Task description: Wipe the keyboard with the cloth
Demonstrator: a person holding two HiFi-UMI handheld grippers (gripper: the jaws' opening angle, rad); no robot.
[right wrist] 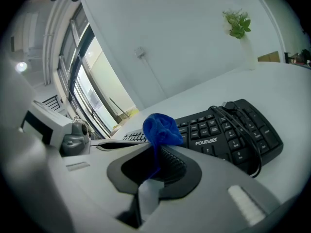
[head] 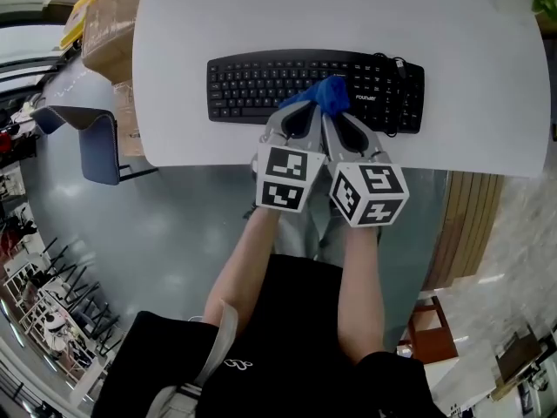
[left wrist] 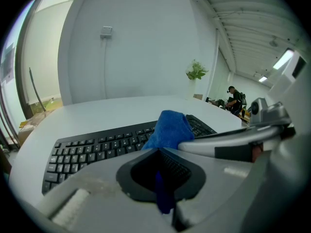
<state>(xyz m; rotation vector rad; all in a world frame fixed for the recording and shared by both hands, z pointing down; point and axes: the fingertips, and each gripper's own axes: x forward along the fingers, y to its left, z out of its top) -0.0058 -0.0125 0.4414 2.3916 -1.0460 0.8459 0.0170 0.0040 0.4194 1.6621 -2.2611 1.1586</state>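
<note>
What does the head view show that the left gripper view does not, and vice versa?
Only the head view: the person's forearms, a cardboard box, a chair. Only the left gripper view: a wall box and a distant person. Both: the keyboard, the blue cloth pinched in the left gripper, the white table.

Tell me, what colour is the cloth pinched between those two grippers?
Bright blue, plain with no pattern. The cloth shows best in the right gripper view.
</note>
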